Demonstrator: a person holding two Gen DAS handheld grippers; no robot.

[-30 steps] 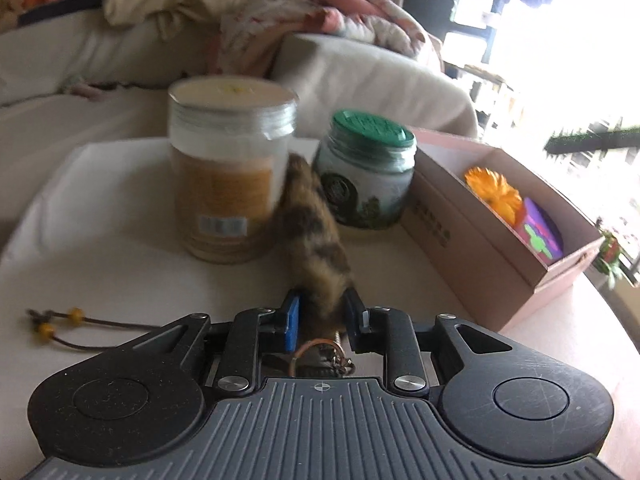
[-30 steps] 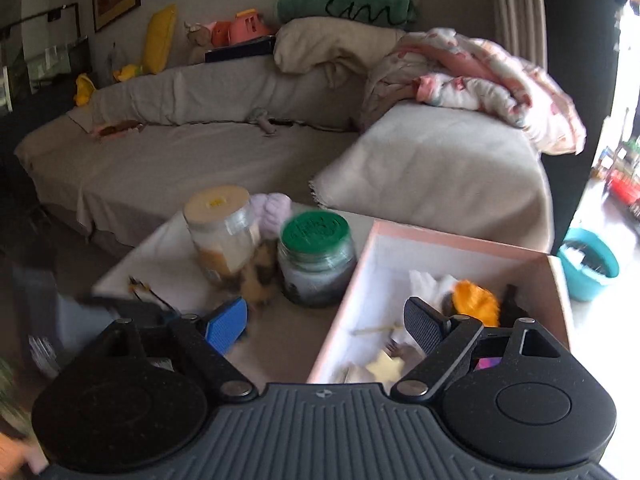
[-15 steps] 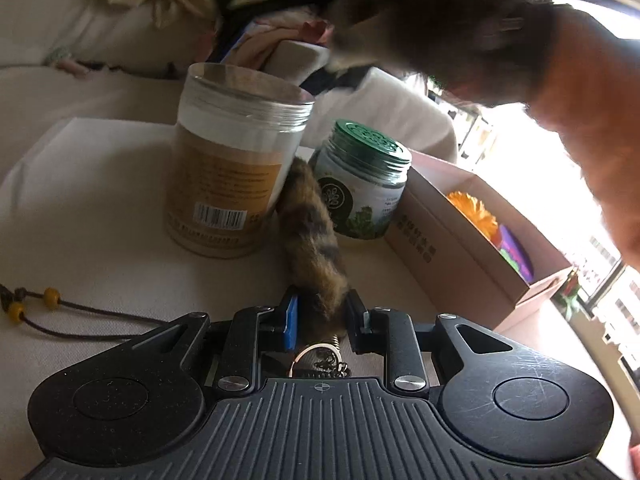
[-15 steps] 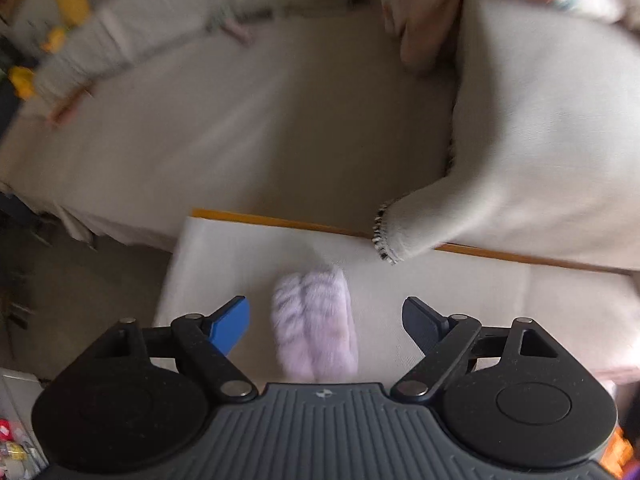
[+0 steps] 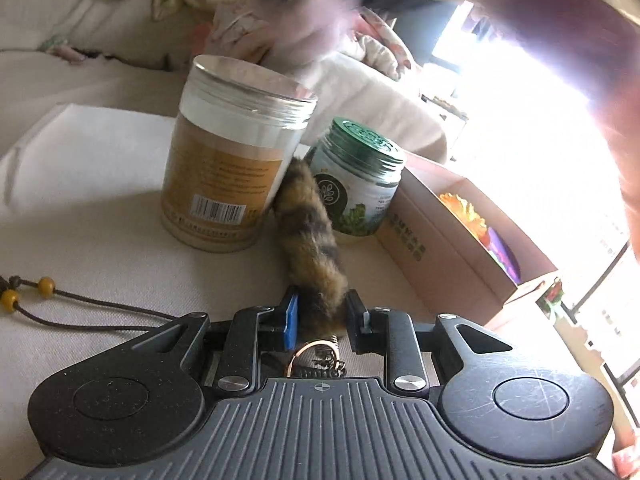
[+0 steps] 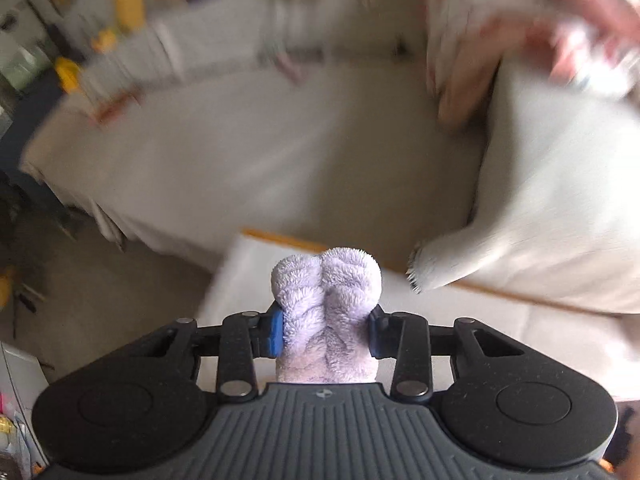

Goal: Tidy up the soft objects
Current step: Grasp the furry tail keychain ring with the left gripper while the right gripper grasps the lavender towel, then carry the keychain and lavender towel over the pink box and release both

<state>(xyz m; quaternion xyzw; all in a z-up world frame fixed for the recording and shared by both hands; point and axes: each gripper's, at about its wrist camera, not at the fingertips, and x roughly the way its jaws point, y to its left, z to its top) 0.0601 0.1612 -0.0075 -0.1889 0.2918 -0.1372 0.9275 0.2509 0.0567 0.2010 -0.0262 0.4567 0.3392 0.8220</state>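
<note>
My left gripper is shut on a brown striped furry tail keychain. The tail lies on the table with its far tip between a tall tan jar and a green-lidded jar; its metal ring shows behind the fingers. My right gripper is shut on a fluffy lilac plush, held over the far corner of the table. A pink cardboard box at the right holds an orange flower and a purple item.
A brown cord with yellow beads lies at the table's left. A grey covered sofa with blankets stands beyond the table. A blurred arm crosses above the jars in the left wrist view. The table edge is near the plush.
My right gripper swung from the box to the far side of the table and closed on the lilac plush. My left gripper stayed shut on the tail and tilted lower.
</note>
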